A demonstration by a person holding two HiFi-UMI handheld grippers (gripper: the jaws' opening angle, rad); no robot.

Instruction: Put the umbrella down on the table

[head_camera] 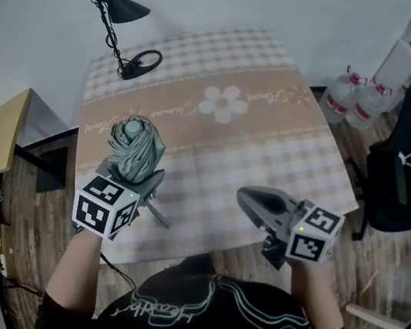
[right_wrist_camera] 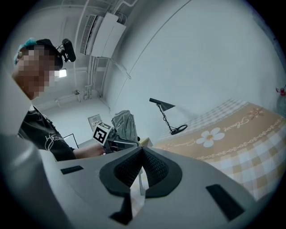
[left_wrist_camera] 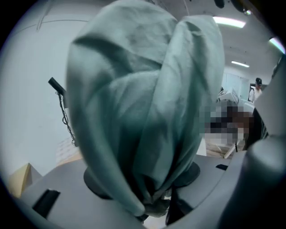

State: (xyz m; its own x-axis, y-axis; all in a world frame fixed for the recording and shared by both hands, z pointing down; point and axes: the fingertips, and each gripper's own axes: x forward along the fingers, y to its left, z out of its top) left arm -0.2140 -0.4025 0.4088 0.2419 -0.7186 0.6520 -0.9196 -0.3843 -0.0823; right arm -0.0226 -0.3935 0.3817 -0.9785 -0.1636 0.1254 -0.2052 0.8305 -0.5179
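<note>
A folded grey-green umbrella [head_camera: 136, 148] is held above the near left part of the table [head_camera: 269, 155], its bundled cloth standing up from my left gripper [head_camera: 144, 181], which is shut on it. In the left gripper view the umbrella [left_wrist_camera: 143, 112] fills most of the picture, and the left gripper [left_wrist_camera: 152, 203] clamps its lower end between the pads. My right gripper [head_camera: 243, 196] hovers over the table's near right part, shut with nothing in it. The right gripper view shows the right gripper [right_wrist_camera: 142, 150] with its pads meeting at the tip, and the umbrella [right_wrist_camera: 125, 125] beyond.
The table wears a checked beige cloth with a flower print. A black desk lamp [head_camera: 114, 8] stands at its far left corner. Water bottles [head_camera: 350, 94] and a black chair [head_camera: 406, 178] are on the floor to the right, and a wooden cabinet [head_camera: 4, 130] to the left.
</note>
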